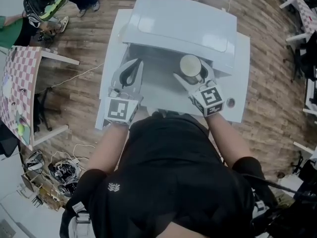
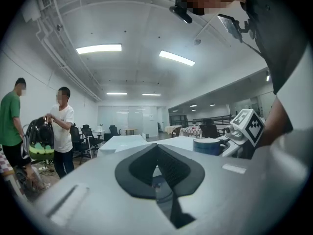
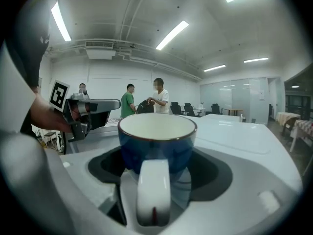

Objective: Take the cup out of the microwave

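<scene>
Right gripper (image 1: 193, 72): jaws spread to the width of a round blue cup (image 3: 156, 141) and closed on its two sides. Cup is white inside, with a white handle that points back at the right gripper view's camera. It stands upright and the bowl looks empty.

Left gripper (image 1: 132, 67): curved jaws brought together, their dark pads meeting at the tips. Nothing sits between them.

Head view: both grippers are held side by side, near each other but apart, in front of a boxy white microwave (image 1: 183, 26) on a white table (image 1: 241, 83). The cup sits at the microwave's front edge, just clear of the top casing as seen from above. Cannot tell from the views whether its base rests on anything.

Left gripper view: the cup shows to the right, beside the right gripper's marker cube (image 2: 249, 125).

Surroundings: brown wood-plank floor (image 1: 84, 78); a pink-and-white checkered table (image 1: 17, 78) at the far left.

Background: a person in a green shirt (image 2: 10, 124) and a person in a white shirt (image 2: 62, 126) stand together, with a black-and-green bag (image 2: 39, 140) between them.
</scene>
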`<state>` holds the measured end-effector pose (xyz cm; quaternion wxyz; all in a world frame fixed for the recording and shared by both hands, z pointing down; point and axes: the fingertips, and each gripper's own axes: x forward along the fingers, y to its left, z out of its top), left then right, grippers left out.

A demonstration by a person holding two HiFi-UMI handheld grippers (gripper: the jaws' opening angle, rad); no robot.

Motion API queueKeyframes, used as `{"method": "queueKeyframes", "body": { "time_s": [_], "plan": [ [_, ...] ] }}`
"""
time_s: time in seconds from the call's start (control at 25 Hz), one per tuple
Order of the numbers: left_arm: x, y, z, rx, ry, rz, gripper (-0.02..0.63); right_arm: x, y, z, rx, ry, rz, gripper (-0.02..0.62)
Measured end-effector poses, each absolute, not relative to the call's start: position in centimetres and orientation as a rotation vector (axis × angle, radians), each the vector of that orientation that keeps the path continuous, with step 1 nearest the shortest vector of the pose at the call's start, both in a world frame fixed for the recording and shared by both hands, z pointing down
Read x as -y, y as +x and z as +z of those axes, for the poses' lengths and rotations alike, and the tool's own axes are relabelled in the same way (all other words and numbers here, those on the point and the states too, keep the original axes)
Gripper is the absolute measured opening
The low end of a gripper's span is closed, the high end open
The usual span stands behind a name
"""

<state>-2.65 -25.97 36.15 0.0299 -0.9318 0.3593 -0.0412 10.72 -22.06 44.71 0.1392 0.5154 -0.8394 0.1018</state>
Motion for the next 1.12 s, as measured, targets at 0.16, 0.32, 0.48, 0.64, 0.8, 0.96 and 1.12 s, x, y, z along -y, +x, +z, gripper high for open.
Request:
{"method": "queueKeyframes", "body": {
  "time_s": [0.16, 0.32, 0.48, 0.64, 0.8, 0.96, 1.12],
  "plan": [
    [26.1, -2.7, 34.6, -1.12, -2.863, -0.114, 0.006, 22.0, 11.7, 43.3, 2.437, 1.479, 0.286, 0.383],
    [26.6, -3.0, 33.2, -1.158, -2.846, -0.131, 0.006, 22.0, 12.9, 41.8, 2.436, 1.485, 0.286, 0.383],
    [27.2, -4.1, 32.2, -1.148, -2.822, -0.119, 0.006, 22.5, 13.1, 39.9, 2.438, 1.49, 0.286, 0.383],
    [27.4, -4.2, 31.2, -1.162, -2.803, -0.109, 0.006, 22.6, 14.2, 37.9, 2.443, 1.494, 0.282, 0.383],
    [28.2, -4.5, 29.8, -1.188, -2.795, -0.126, 0.006, 22.9, 14.6, 36.2, 2.448, 1.493, 0.271, 0.383],
    [28.8, -4.1, 28.2, -1.175, -2.781, -0.11, 0.006, 23.2, 15.8, 35.0, 2.44, 1.501, 0.262, 0.383],
    [29.8, -4.5, 26.9, -1.18, -2.77, -0.121, 0.006, 23.6, 16.6, 33.6, 2.433, 1.511, 0.269, 0.383]
  ]
}}
